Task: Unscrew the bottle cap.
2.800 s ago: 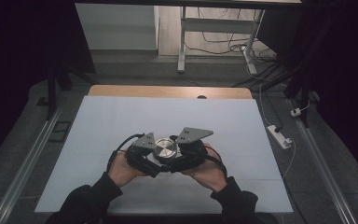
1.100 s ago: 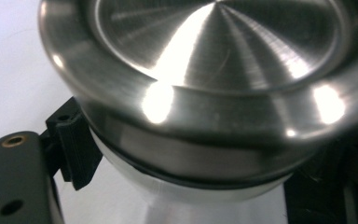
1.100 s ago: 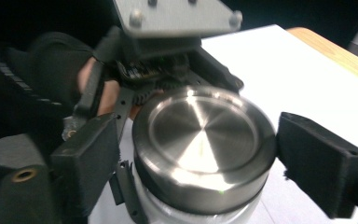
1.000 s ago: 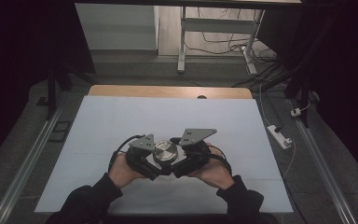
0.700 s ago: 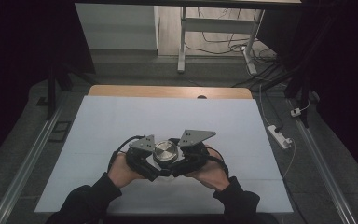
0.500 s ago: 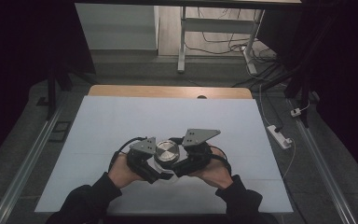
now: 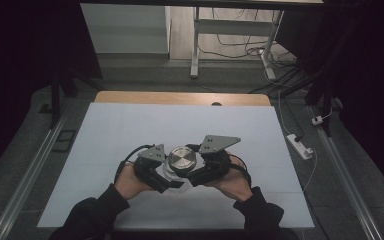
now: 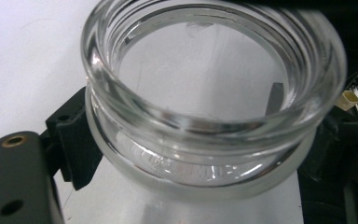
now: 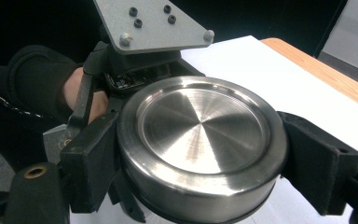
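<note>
The work in hand is taking the lid (image 9: 200, 140) off, or putting it on, a glass jar (image 8: 205, 93); which of the two cannot be told from this moment alone. Both sit near the front edge of the tabletop (image 7: 130, 125), about midway along it, held between the person's two hands. The right gripper (image 9: 205, 163) is clamped on the steel lid, one black jaw pressed to each side of its rim. The left gripper (image 8: 186, 154) grips the jar below its threaded neck, a jaw against the glass at the left; the other jaw is hidden behind the glass. In the left gripper view the jar's mouth looks open and its threads bare, so the lid seems to be clear of the jar, though the high view shows the lid (image 7: 181, 159) right over it. If it is coming off, the next move calls for carrying the lid aside and setting it flat. If going on, it must be levelled over the mouth, lowered onto the threads and turned, with the jar held firm.
</note>
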Available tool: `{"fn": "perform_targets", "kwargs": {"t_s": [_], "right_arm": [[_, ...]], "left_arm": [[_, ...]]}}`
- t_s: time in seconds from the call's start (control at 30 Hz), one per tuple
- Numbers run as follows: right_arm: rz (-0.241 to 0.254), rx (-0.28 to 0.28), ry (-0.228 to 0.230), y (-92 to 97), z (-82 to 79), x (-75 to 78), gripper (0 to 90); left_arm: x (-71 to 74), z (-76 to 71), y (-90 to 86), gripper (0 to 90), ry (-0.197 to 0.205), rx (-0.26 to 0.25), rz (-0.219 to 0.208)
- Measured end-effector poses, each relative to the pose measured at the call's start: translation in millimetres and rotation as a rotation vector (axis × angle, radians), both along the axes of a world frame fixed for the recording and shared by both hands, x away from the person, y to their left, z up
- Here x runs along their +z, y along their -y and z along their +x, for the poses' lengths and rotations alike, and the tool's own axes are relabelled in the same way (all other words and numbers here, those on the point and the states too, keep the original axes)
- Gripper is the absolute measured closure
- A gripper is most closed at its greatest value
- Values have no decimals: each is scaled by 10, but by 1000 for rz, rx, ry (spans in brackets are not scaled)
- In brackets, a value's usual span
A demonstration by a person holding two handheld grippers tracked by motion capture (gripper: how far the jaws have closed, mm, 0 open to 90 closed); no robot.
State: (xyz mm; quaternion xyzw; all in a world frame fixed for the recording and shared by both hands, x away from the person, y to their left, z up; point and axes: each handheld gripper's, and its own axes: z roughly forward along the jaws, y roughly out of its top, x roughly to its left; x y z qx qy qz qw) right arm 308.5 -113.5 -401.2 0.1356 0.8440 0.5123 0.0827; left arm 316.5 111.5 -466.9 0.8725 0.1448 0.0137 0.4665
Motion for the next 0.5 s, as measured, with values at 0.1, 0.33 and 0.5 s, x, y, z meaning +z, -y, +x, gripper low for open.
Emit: {"fn": "perform_targets", "kwargs": {"t_s": [0.1,0.33,0.5], "right_arm": [[0,-9,-3,10,3,0,178],[11,-9,-24,40,4,-46,178],[15,-6,-21,49,-39,-43,178]], "left_arm": [[-10,14,-15,157,-1,15,1],[-35,50,-33,157,1,37,12],[-60,68,-32,157,-1,51,20]]}}
